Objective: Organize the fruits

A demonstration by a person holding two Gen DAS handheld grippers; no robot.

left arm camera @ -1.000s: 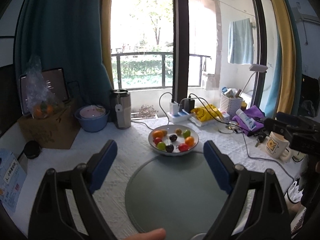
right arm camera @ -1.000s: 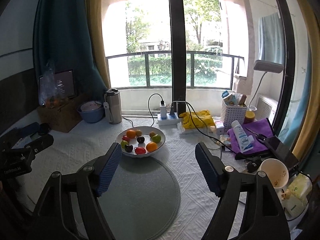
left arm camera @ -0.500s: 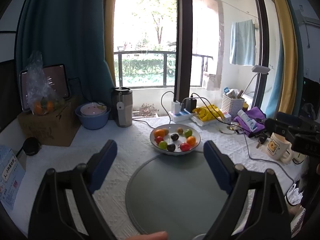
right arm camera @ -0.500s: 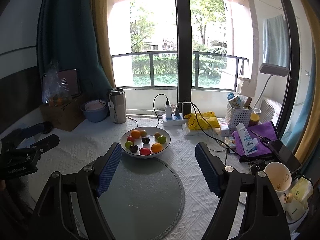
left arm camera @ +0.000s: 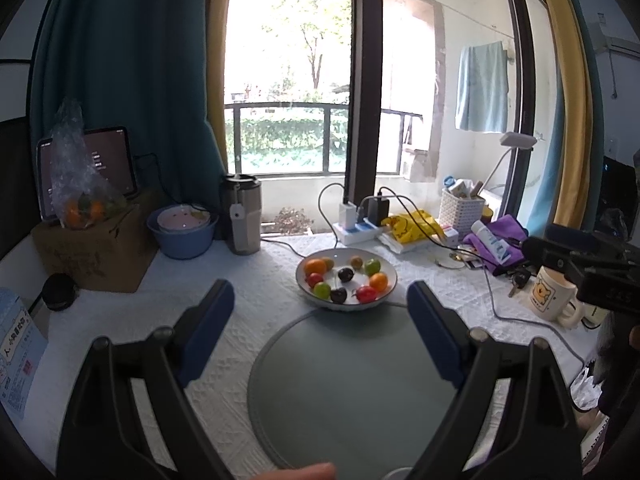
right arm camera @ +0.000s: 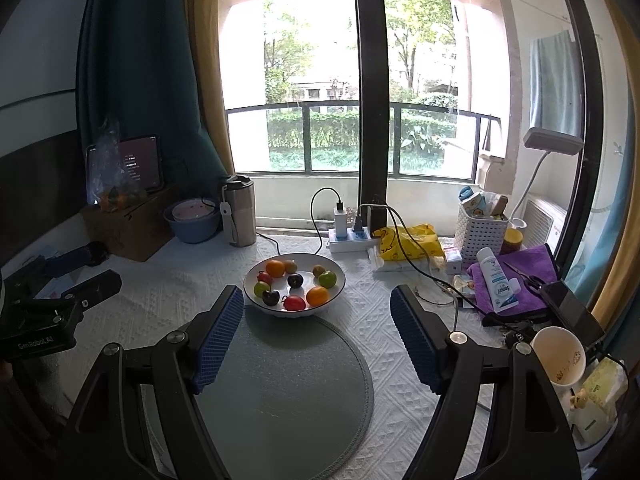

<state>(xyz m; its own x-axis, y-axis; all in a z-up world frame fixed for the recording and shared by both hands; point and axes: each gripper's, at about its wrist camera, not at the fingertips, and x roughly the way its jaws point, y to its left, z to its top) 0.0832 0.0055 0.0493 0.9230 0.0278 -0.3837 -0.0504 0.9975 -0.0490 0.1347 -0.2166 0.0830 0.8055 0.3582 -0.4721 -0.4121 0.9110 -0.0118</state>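
A white bowl (left arm camera: 390, 284) (right arm camera: 340, 282) holds several small fruits: oranges (left arm camera: 315, 266), green ones (left arm camera: 372, 267), a red one (left arm camera: 366, 293) and dark plums (right arm camera: 295, 280). It stands at the far edge of a round grey-green mat (left arm camera: 348, 380) (right arm camera: 288, 384). My left gripper (left arm camera: 320, 312) is open and empty, above the mat short of the bowl. My right gripper (right arm camera: 318, 316) is open and empty, just short of the bowl. The left gripper body shows at the left of the right wrist view (right arm camera: 60, 304).
White textured tablecloth (right arm camera: 160, 292). A steel tumbler (left arm camera: 242, 216), blue basin (left arm camera: 182, 236) and cardboard box (left arm camera: 96, 248) at back left. A power strip with cables (right arm camera: 348, 236), yellow bag (right arm camera: 408, 242), white basket (right arm camera: 482, 228), purple cloth (right arm camera: 524, 276) and mugs (left arm camera: 554, 294) (right arm camera: 560, 356) at right.
Both views have shifted slightly, so the bowl sits a little differently in frame. Both grippers stay open and empty.
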